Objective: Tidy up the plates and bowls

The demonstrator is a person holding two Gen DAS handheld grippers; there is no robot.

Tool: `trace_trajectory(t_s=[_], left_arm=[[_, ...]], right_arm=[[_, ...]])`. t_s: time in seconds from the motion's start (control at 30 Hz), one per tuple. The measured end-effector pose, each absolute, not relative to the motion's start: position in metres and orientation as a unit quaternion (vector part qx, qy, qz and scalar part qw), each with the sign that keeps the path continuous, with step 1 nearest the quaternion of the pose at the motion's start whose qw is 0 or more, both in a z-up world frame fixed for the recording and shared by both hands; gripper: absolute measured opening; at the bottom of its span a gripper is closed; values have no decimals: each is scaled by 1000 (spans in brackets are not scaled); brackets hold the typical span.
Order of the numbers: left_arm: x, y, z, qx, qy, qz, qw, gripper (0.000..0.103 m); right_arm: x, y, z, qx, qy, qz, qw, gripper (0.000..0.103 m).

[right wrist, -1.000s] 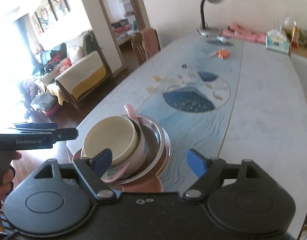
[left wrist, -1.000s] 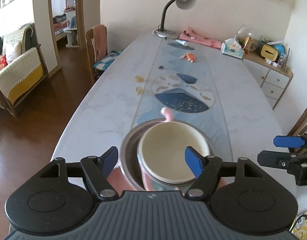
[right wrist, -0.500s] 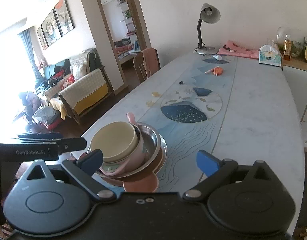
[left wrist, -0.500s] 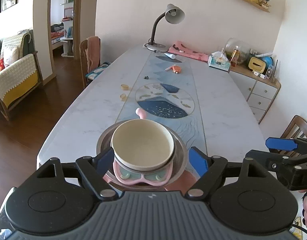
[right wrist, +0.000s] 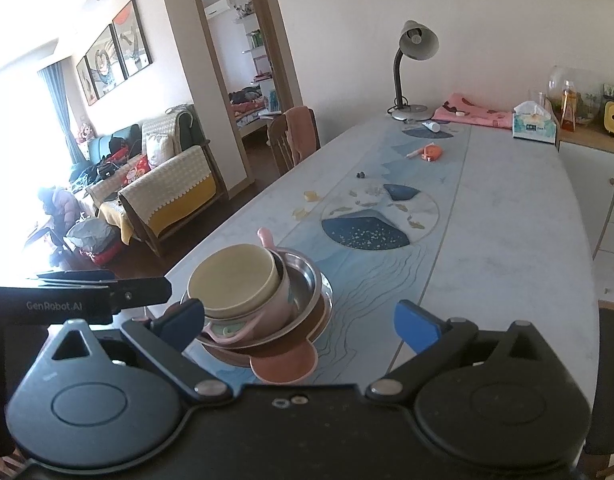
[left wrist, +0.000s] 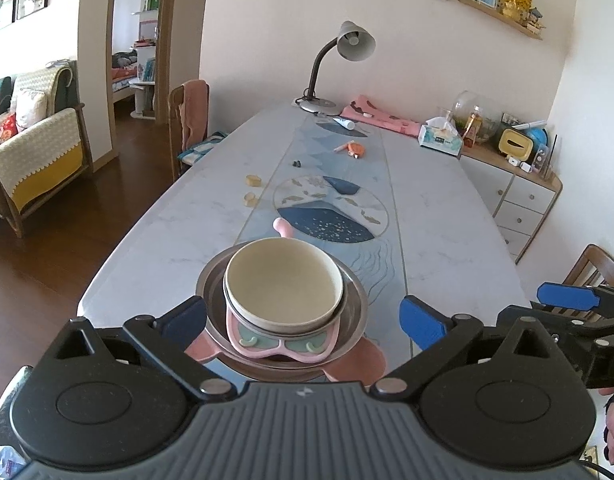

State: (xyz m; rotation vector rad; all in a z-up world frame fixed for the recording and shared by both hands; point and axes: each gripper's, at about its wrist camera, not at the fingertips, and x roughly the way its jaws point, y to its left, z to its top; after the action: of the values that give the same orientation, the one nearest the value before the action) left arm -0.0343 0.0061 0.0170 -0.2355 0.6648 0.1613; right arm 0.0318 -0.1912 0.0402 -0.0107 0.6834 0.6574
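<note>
Bowls and plates are seen stacked at the near end of a long marble table (left wrist: 435, 216), on its blue patterned centre strip. A cream bowl (left wrist: 283, 280) is nested on top, inside a pink bowl (left wrist: 283, 345) with pale green markings on its side and a pink handle pointing away. Both are held in a steel dish (left wrist: 353, 320), and a pink plate (left wrist: 367, 362) is found at the bottom with its lobes sticking out beneath. The left gripper (left wrist: 303, 316) is positioned in front of the stack with its blue pads on either side, apart from the dishes; its jaws are opening and nothing is clamped. The right gripper (right wrist: 299, 316) is held to the right of the stack, its fingers spread wide and closed on nothing, with the stack partly behind its left pad. Farther down the table a desk lamp (left wrist: 339, 64), a pink cloth (left wrist: 381, 118) and a tissue box (left wrist: 441, 140) are seen.
</note>
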Motion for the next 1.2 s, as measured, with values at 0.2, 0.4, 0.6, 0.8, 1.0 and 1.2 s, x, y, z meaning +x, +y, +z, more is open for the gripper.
trace_trajectory(t_s=[0.2, 0.4, 0.6, 0.8, 1.0, 1.2], left_arm=[[-38, 1, 22, -106, 324, 75, 937, 103], [-36, -4, 24, -98, 327, 70, 937, 103], [-33, -6, 24, -97, 332, 61, 936, 103], [-31, -8, 25, -94, 332, 52, 937, 103], [-28, -10, 25, -91, 331, 46, 938, 103], [-25, -11, 24, -92, 333, 40, 938, 103]], right_arm=[[31, -193, 40, -2, 331, 315, 889, 102], [30, -194, 40, 0, 335, 317, 887, 102], [30, -195, 39, 4, 337, 313, 888, 102], [29, -197, 40, 7, 338, 307, 890, 102], [28, -200, 40, 14, 340, 301, 891, 102], [29, -203, 41, 16, 343, 296, 891, 102]])
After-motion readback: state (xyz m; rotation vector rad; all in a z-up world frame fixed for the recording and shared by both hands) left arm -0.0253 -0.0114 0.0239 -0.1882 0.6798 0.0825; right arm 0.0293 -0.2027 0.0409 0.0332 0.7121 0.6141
